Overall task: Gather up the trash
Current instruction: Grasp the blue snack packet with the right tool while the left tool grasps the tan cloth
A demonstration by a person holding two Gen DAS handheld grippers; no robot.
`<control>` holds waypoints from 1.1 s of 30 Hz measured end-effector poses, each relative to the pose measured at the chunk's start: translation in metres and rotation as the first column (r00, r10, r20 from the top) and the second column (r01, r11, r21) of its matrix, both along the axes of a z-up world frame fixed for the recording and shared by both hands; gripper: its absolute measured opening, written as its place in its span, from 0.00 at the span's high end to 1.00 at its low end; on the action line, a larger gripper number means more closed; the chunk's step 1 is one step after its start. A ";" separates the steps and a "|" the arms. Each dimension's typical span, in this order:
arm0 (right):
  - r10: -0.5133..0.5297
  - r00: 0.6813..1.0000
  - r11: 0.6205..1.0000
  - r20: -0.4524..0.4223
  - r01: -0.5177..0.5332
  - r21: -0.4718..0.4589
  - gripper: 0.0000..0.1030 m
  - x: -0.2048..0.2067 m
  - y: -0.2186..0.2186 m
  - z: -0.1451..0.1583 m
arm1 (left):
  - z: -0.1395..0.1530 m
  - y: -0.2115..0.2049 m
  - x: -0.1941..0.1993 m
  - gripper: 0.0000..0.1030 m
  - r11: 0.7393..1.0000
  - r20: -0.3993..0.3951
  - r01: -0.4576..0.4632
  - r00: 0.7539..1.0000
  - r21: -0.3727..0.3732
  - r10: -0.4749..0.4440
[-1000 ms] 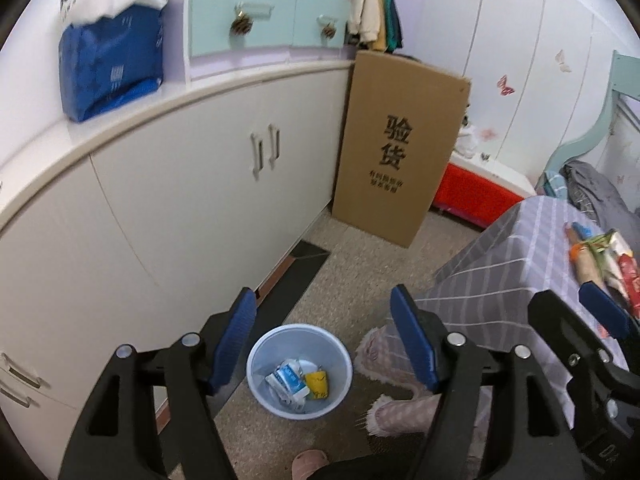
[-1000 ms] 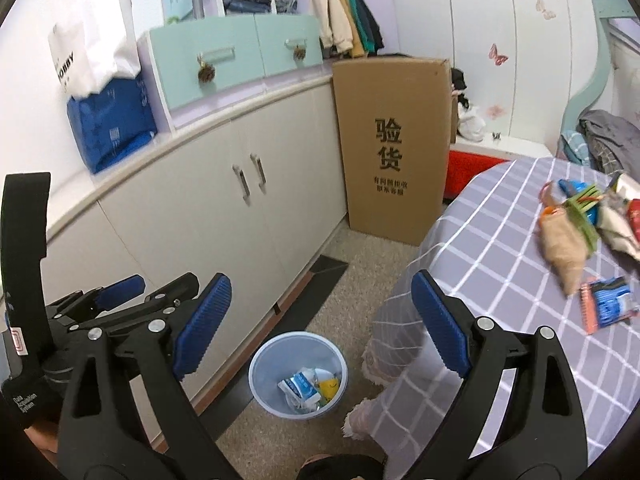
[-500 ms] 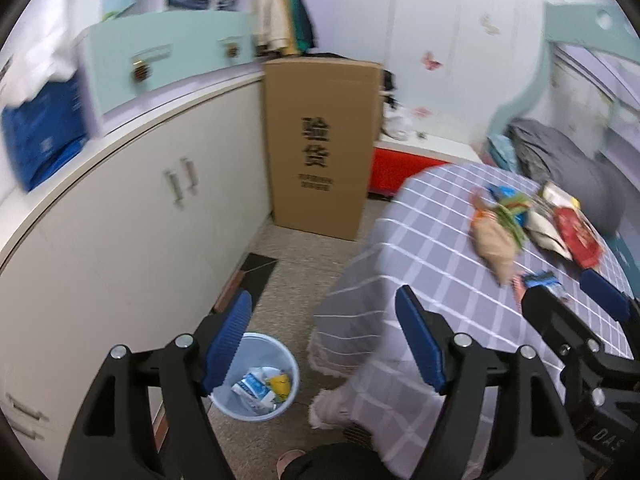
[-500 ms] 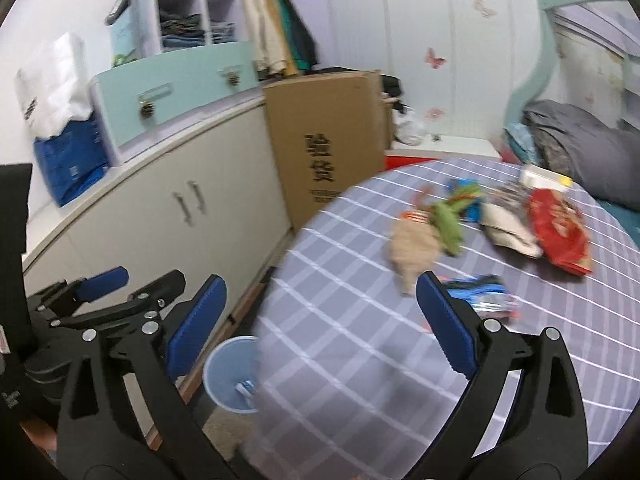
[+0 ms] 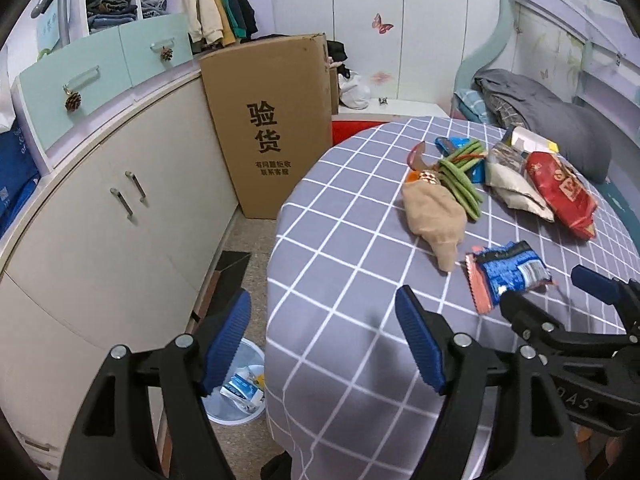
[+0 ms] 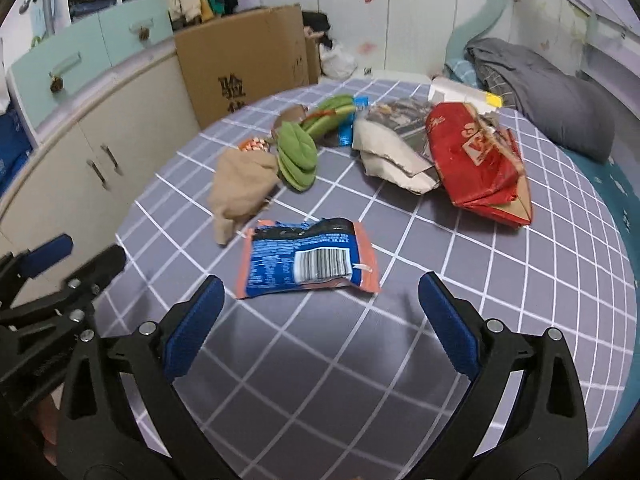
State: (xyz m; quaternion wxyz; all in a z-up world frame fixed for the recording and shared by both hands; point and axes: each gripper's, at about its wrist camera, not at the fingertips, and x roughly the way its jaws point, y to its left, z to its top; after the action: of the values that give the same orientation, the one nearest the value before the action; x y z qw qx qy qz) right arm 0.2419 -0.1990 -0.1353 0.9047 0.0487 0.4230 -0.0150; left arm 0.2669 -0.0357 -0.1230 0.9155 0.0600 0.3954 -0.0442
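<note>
A blue and orange snack wrapper [image 6: 306, 258] lies flat on the checked tablecloth [image 6: 440, 280], just ahead of my open, empty right gripper [image 6: 320, 316]; it also shows in the left wrist view [image 5: 506, 274]. Behind it lie a tan bag [image 6: 240, 190], green beans [image 6: 298, 152], a grey-white torn packet [image 6: 394, 150] and a red packet [image 6: 478, 160]. My left gripper [image 5: 324, 340] is open and empty above the table's left edge. A pale blue bin [image 5: 240, 388] with wrappers inside stands on the floor below it.
White cabinets [image 5: 120, 208] run along the left. A tall cardboard box [image 5: 272, 128] stands behind the table. A bed with a grey blanket [image 6: 560, 92] is at the right. A white box [image 6: 460, 90] sits at the table's far edge.
Both grippers have swung right and up from the floor bin to the table. The right one now hovers just short of the blue wrapper. Both stay open and empty.
</note>
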 end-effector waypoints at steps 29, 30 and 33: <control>-0.082 0.996 0.973 0.031 0.073 0.221 0.38 0.023 -0.072 -0.010 | -0.024 -0.077 0.094 0.33 0.988 -0.112 0.093 0.988 -0.127 -0.107; -0.080 0.996 0.974 0.030 0.072 0.215 0.38 0.025 -0.072 -0.009 | -0.026 -0.077 0.097 0.42 0.989 -0.119 0.089 0.987 -0.122 -0.104; -0.080 0.996 0.975 0.028 0.072 0.212 0.38 0.031 -0.071 -0.009 | -0.026 -0.077 0.099 0.68 0.988 -0.118 0.093 0.987 -0.124 -0.107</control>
State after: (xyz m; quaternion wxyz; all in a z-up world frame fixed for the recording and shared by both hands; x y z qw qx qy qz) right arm 0.2727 -0.2699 -0.1444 0.9008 0.1605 0.4035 -0.0040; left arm 0.3662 -0.1129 -0.1490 0.8876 0.0226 0.4448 -0.1172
